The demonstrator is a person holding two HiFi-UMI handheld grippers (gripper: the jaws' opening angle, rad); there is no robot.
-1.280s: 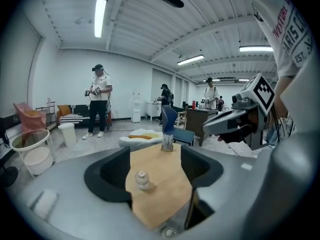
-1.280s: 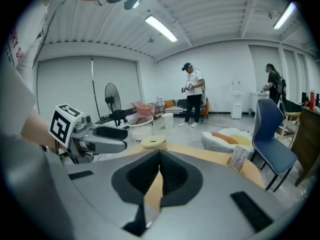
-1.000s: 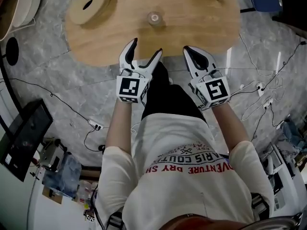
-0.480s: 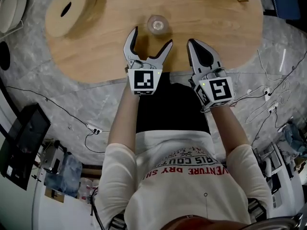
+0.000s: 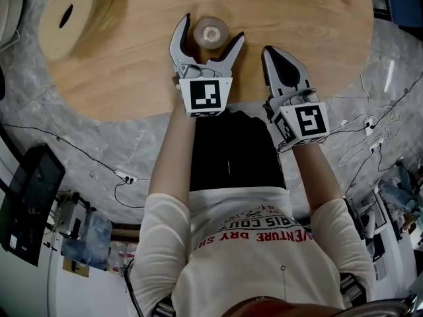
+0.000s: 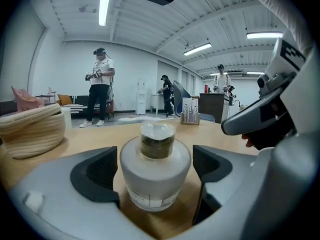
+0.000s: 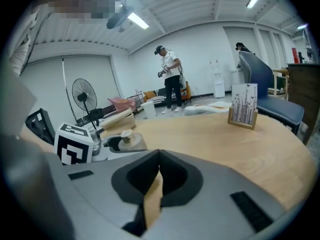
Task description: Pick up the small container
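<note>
Small container (image 5: 211,32) between our left gripper's (image 5: 209,28) jaws.
They have just spread wide; to the right, our right gripper (image 5: 272,51) is pressed together, empty.

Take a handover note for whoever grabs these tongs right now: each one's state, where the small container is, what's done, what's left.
Left tongs: jaws have just been opening and are now wide. The small container stands upright on the table between them, not gripped.
Right tongs: shut, empty, over the table's near edge, right of the container.
Done: left tongs straddle the container.
Left: close on it, lift.
</note>
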